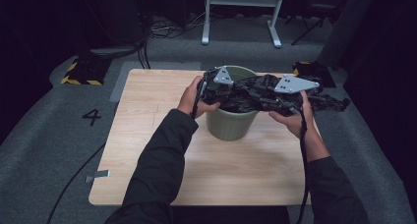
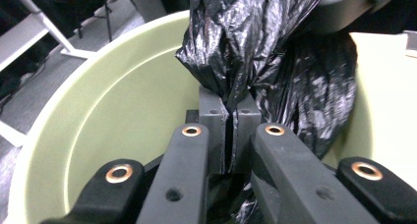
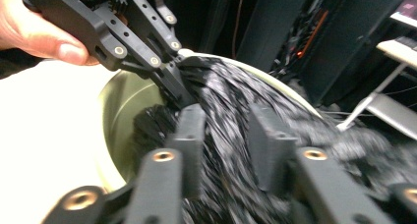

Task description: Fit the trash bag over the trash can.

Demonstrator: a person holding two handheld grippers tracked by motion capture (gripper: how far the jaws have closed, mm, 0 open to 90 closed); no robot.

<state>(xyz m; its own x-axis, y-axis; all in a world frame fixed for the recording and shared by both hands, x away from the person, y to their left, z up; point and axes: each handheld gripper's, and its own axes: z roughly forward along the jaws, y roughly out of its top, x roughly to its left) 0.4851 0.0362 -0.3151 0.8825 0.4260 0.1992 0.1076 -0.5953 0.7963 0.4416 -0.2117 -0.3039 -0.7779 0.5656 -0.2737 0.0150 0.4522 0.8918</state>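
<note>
**Black bag held over the green bin by both grippers**

The wooden table (image 1: 147, 150) has bare room across its near half and its left side; the one green bin (image 1: 231, 121) stands just past the table's centre, toward 1 o'clock, well clear of the near and left edges. The right hand (image 1: 290, 118) is close to the table's right edge. Beyond the table lies grey floor, with one white frame (image 1: 241, 15) at 12 o'clock.

Count: one bin, one black plastic bag (image 1: 265, 94), two grippers, two hands.

The bag is stretched across the bin's mouth, running from 9 o'clock to 3 o'clock and reaching past the rim on the right.

In the left gripper view, the left gripper (image 2: 229, 118) has its fingers pressed together, pinching a gathered fold of the bag just inside the bin's rim (image 2: 98, 81). In the right gripper view, the right gripper (image 3: 223, 135) has its fingers spread partway, with the bag lying between them; blur hides whether the pads press on it.
</note>
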